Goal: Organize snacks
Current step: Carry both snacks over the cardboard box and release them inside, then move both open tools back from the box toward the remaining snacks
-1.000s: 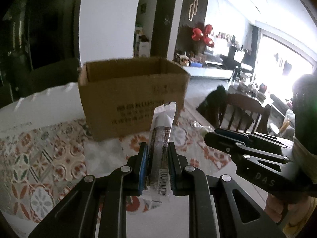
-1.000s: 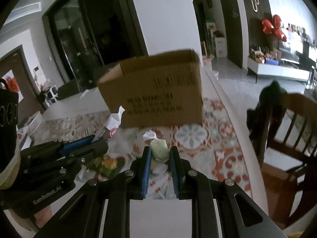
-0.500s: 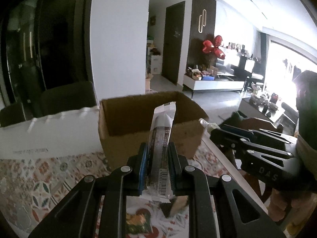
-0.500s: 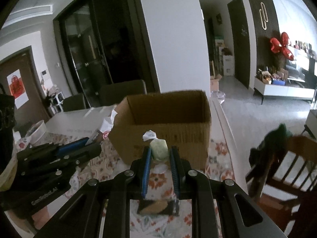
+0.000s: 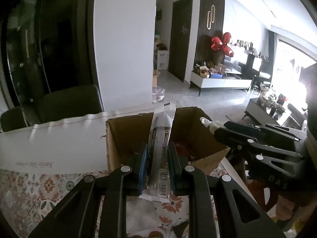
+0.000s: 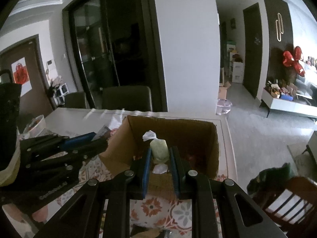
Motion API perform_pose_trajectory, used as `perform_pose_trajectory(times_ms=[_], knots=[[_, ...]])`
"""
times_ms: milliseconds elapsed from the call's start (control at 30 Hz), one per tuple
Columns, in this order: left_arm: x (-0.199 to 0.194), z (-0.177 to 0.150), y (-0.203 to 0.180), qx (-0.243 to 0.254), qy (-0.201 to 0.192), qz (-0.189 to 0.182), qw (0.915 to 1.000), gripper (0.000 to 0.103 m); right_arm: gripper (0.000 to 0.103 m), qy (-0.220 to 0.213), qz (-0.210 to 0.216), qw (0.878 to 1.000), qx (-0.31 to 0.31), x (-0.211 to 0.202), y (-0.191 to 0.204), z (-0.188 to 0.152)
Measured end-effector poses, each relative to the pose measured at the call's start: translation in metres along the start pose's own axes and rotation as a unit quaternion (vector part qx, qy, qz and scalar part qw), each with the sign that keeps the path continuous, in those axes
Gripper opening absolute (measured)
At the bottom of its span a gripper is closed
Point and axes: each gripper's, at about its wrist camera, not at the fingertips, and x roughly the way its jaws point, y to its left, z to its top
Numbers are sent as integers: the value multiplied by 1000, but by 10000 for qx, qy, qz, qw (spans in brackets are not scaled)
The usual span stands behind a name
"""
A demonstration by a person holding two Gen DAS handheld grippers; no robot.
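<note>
While the left hand-held gripper [image 5: 158, 158] pinches a long barcoded snack bar wrapper [image 5: 160, 148], the right hand-held gripper [image 6: 159, 156] clamps a pale-green wrapped sweet [image 6: 158, 151] over the open brown cardboard box [image 6: 198, 136].

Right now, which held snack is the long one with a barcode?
The snack bar clamped in the left gripper: long, barcoded wrapper. The right gripper holds a short pale green candy.

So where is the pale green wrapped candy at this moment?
In the right wrist view, the pale green wrapped candy sits clamped in the right gripper, just above the open brown cardboard box.
</note>
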Motion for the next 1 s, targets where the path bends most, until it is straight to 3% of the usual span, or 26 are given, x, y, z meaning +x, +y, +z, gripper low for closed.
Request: perform_pose_trajectory(times_ms=[300, 367, 433, 533, 700, 767, 1000], knots=[[33, 14, 3, -69, 240, 173, 9995, 22, 21, 278, 31, 9993, 240, 35, -18, 12], [36, 16, 5, -81, 203, 316, 9993, 27, 21, 317, -17, 9990, 321, 41, -23, 13], [37, 17, 8, -118, 185, 443, 9988, 43, 23, 378, -117, 9986, 360, 47, -29, 14], [30, 12, 7, -76, 74, 665, 9977, 49, 56, 390, -320, 9977, 443, 49, -34, 12], [8, -4, 0, 113, -132, 1047, 9944, 64, 68, 262, -643, 9972, 262, 37, -29, 1], [1, -10, -2, 163, -163, 1095, 9937, 65, 82, 212, -722, 9970, 202, 30, -25, -5], [-28, -35, -2, 124, -204, 1048, 9942, 70, 91, 81, -678, 9977, -18, 8, -10, -26]])
